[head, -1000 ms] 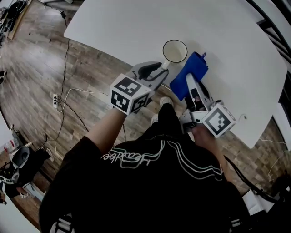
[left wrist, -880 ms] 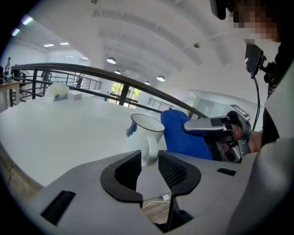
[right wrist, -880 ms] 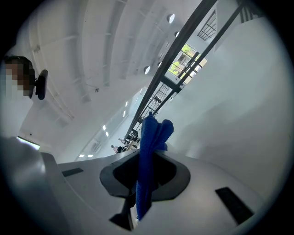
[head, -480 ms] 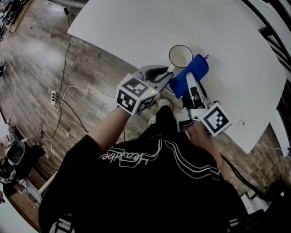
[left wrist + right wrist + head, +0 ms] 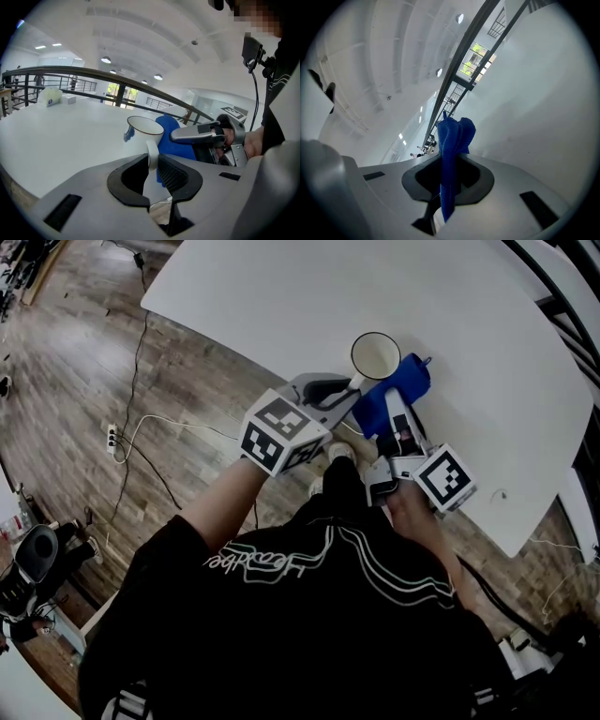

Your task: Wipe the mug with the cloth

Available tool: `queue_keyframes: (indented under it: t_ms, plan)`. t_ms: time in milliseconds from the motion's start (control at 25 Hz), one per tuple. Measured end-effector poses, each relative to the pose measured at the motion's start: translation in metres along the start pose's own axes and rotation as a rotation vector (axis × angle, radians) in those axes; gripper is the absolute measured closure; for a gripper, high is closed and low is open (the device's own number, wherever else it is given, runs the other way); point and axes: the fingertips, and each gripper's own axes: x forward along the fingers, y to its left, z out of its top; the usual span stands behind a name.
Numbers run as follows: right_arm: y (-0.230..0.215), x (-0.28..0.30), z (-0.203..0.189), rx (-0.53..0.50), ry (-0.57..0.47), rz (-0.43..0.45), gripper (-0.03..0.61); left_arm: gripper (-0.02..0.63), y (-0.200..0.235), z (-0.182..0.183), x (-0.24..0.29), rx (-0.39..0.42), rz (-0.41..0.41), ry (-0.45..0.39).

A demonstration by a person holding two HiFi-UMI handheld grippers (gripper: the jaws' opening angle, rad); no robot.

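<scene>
A white mug (image 5: 375, 354) with a dark rim stands upright near the front edge of the white table (image 5: 281, 296). Its handle points at my left gripper (image 5: 347, 387). In the left gripper view the handle (image 5: 152, 157) sits between the closing jaws of that gripper (image 5: 151, 169), and both pads touch it. My right gripper (image 5: 396, 420) is shut on a folded blue cloth (image 5: 410, 381), which lies just right of the mug. In the right gripper view the cloth (image 5: 452, 138) sticks out past the right gripper's (image 5: 449, 174) jaws.
The table's front edge (image 5: 234, 351) runs under both grippers, with wooden floor below. A white cable and power strip (image 5: 112, 437) lie on the floor at the left. A railing (image 5: 93, 74) stands beyond the table's far side.
The left gripper's jaws have closed in round the mug's handle. The right gripper with the cloth has moved slightly closer to the mug.
</scene>
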Motion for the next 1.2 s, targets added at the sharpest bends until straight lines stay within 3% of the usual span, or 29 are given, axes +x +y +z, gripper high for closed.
queue_keyframes:
  t_ms: [240,520,920,1200]
  plan:
    - [-0.028,0.002,-0.004,0.052,0.056,-0.118,0.531,0.541,-0.004,0.008,0.002,-0.013,-0.015,-0.011]
    - [-0.041,0.002,-0.01,0.001,0.085,-0.154,0.531,0.541,-0.008,0.002,0.0,-0.01,-0.019,-0.023]
    - [-0.022,-0.014,0.015,-0.181,0.135,-0.083,0.531,0.541,-0.003,0.002,-0.006,0.007,0.017,-0.004]
    - [0.001,-0.017,0.039,-0.283,0.222,0.035,0.531,0.541,-0.002,0.007,-0.008,0.082,0.062,0.029]
